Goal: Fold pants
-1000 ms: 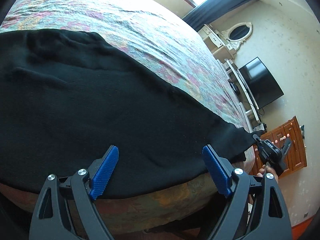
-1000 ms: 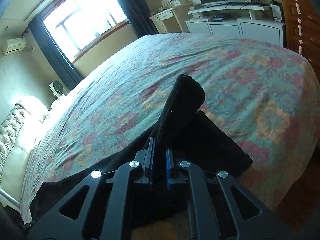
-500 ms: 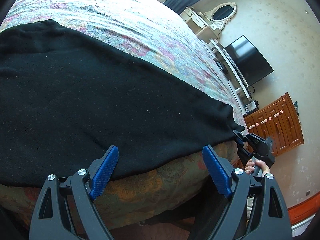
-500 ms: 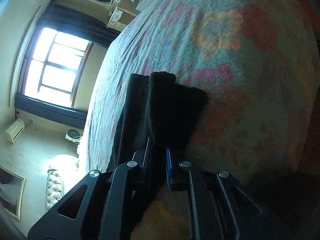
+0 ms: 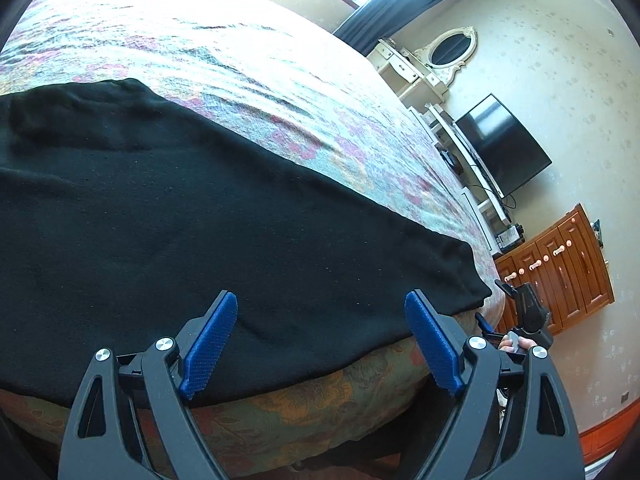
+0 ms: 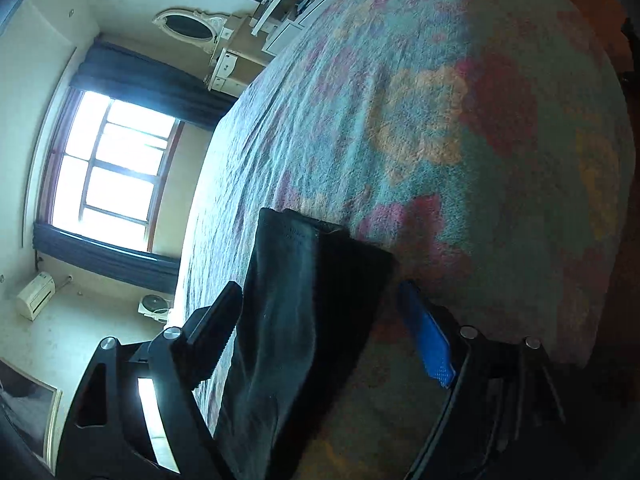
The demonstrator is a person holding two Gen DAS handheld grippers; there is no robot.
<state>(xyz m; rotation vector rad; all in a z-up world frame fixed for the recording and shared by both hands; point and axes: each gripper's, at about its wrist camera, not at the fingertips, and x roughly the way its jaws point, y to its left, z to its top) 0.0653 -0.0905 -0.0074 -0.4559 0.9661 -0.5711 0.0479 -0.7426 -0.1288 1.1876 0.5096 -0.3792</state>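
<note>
The black pants (image 5: 192,224) lie flat along the near edge of the floral bedspread (image 5: 280,92). Their leg end lies at the bed's corner, and shows in the right wrist view (image 6: 304,320). My left gripper (image 5: 320,344) is open and empty, just above the pants' near edge at mid-length. My right gripper (image 6: 320,332) is open, its fingers either side of the leg end without gripping it. It also shows in the left wrist view (image 5: 524,316) just off the bed's corner.
A wooden cabinet (image 5: 560,268) stands past the bed's corner. A television (image 5: 504,148) and a white dresser with an oval mirror (image 5: 444,52) line the far wall. A window with dark curtains (image 6: 112,176) is beyond the bed.
My right gripper has opened and let go of the leg end, which now lies flat at the bed's corner. My left gripper stayed open and shifted slightly over the pants.
</note>
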